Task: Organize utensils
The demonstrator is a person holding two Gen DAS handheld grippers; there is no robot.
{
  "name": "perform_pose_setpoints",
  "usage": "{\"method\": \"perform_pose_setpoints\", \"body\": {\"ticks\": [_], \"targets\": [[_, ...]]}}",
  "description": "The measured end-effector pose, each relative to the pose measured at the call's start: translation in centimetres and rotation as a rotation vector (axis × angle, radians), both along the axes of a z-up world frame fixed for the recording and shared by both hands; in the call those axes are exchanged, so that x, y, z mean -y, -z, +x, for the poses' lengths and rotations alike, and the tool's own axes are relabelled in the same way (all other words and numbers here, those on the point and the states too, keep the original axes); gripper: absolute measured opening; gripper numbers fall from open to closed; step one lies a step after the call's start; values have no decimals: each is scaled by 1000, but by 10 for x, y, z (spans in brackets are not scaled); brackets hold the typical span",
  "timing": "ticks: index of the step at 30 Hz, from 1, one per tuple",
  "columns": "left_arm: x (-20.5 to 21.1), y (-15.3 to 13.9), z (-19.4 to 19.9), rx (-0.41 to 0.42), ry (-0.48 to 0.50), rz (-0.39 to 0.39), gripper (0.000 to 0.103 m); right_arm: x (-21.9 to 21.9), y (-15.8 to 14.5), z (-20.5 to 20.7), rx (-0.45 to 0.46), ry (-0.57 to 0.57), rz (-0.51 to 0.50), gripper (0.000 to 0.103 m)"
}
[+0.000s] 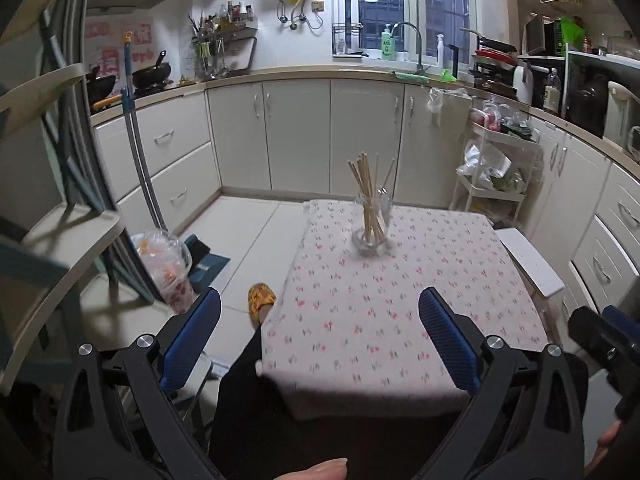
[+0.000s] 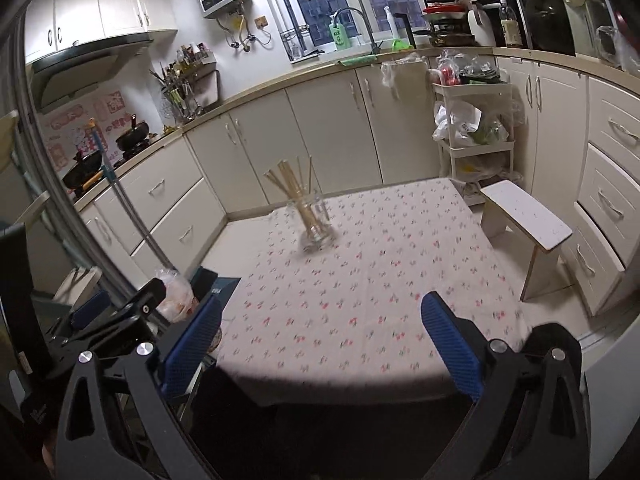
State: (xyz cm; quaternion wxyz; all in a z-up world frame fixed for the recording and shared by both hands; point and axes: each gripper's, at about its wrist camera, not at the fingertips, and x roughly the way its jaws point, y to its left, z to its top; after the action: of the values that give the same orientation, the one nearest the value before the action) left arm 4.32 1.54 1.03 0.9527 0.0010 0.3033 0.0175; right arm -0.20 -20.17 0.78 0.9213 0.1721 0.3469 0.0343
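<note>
A: Where are the chopsticks (image 1: 370,196)?

B: Standing bundled in a clear glass jar (image 1: 371,224), their tops fanned out above the rim. The jar sits on the counter (image 1: 360,320) with the floral cloth, toward its far side, nothing else on the cloth around it.

A: And the left tongs (image 1: 320,320)?

B: Spread wide with nothing between the blue pads. They hang over the near edge of the counter, well short of the jar.

A: The right tongs (image 2: 322,320)?

B: The same: gaping wide and empty, pointed down across the cloth at the jar, well apart from it.

A: Anything beside the counter?

B: A white stool (image 2: 528,220) just off its right side, a white trolley (image 2: 476,136) holding bags behind that, and a person's foot in a yellow slipper (image 1: 261,298) on the floor at the left.
</note>
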Motion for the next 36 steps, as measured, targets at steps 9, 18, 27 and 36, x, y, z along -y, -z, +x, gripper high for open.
{"method": "perform_pose_setpoints", "body": {"ticks": [9, 18, 27, 36], "targets": [[-6, -4, -56, -46, 26, -57, 95, -9, -12, -52, -18, 1, -15, 96], [-6, -18, -86, 6, 34, -48, 95, -11, -24, -70, 19, 20, -29, 96], [-8, -21, -87, 11, 32, -48, 95, -12, -30, -76, 38, 13, -36, 96], [-8, -25, -88, 12, 31, -51, 95, -12, -36, -81, 56, 9, -40, 96]]}}
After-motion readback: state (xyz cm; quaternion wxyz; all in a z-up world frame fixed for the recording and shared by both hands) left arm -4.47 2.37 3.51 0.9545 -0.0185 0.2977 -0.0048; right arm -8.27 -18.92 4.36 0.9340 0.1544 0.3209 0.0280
